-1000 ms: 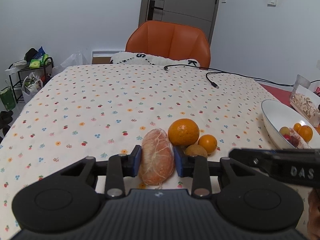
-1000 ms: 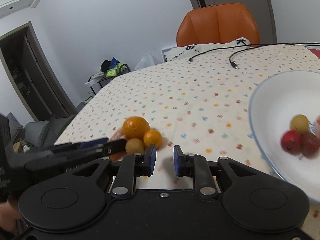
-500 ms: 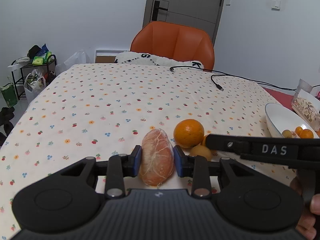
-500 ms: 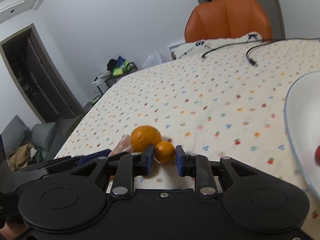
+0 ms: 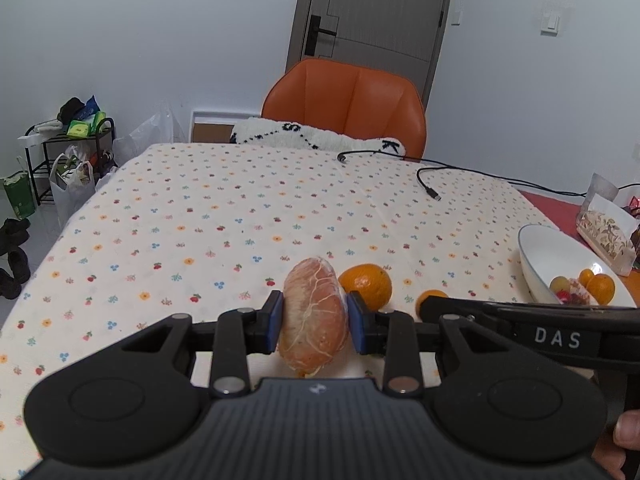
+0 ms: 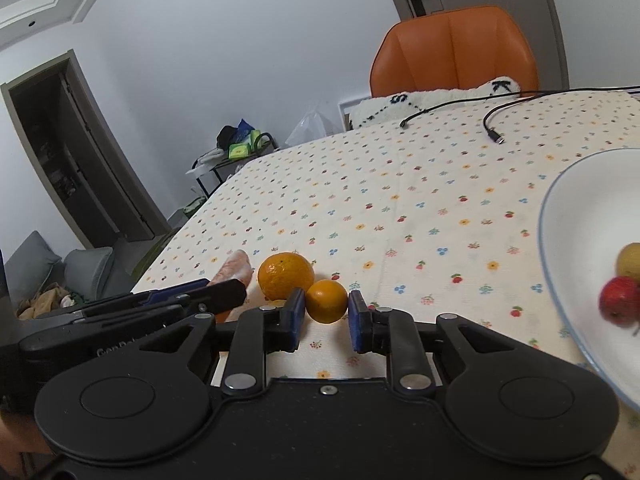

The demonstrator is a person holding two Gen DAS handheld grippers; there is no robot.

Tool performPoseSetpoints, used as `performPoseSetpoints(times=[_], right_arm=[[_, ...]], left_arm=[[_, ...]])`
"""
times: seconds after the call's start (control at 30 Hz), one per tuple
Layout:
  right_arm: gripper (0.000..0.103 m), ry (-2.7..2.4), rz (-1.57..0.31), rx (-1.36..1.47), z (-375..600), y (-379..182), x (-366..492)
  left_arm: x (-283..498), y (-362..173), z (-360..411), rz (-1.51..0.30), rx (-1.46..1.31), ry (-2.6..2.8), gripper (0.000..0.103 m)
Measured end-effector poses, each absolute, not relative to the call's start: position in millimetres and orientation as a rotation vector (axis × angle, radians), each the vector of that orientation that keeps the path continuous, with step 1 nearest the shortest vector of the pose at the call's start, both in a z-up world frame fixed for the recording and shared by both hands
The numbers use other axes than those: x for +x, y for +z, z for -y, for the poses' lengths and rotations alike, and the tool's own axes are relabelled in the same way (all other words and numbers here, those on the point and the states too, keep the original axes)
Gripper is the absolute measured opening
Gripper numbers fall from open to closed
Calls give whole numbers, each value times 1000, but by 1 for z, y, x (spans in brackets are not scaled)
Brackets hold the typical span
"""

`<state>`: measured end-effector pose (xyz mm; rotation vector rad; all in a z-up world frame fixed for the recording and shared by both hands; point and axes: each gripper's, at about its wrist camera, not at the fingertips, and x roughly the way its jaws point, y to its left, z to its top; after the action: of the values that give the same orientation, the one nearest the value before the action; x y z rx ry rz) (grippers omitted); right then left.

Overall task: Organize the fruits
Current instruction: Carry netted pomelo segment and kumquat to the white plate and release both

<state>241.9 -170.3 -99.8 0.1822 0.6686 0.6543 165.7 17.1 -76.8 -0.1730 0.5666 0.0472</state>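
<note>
Left wrist view is showing the left gripper (image 5: 315, 317) pinching a peeled pomelo segment (image 5: 313, 314), its blue pads pressing both flanks. The segment is oblong, pinkish-orange, veined with white pith, and its long axis is running away from the camera toward the table's far edge, where an orange chair (image 5: 344, 110) is standing. It is hanging just above the flowered tablecloth (image 5: 224, 216), near the table's near edge. Just beyond it a large orange (image 5: 366, 285) with dimpled skin is sitting on the cloth, and a white bowl (image 5: 536, 256) holding small fruits is sitting at the right edge.

Right wrist view is showing the right gripper (image 6: 323, 317) with fingers spread slightly, bracketing a small smooth mandarin (image 6: 327, 301); the left pad is lying close against it, the right pad showing a sliver of gap, so I cannot tell whether it is gripping. The mandarin is resting beside the large orange, round and glossy.
</note>
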Motion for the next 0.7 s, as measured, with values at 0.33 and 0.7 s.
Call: performPoseSetpoints(times=[0.33,0.7], right_arm=[[21,626,-625,198,193,-90,228],[21,565,-571,217,231,-81,216]], left_arm=[[152,-55,-6,-513,-166,20,32],[149,-43,24,-486,-149,-33,32]])
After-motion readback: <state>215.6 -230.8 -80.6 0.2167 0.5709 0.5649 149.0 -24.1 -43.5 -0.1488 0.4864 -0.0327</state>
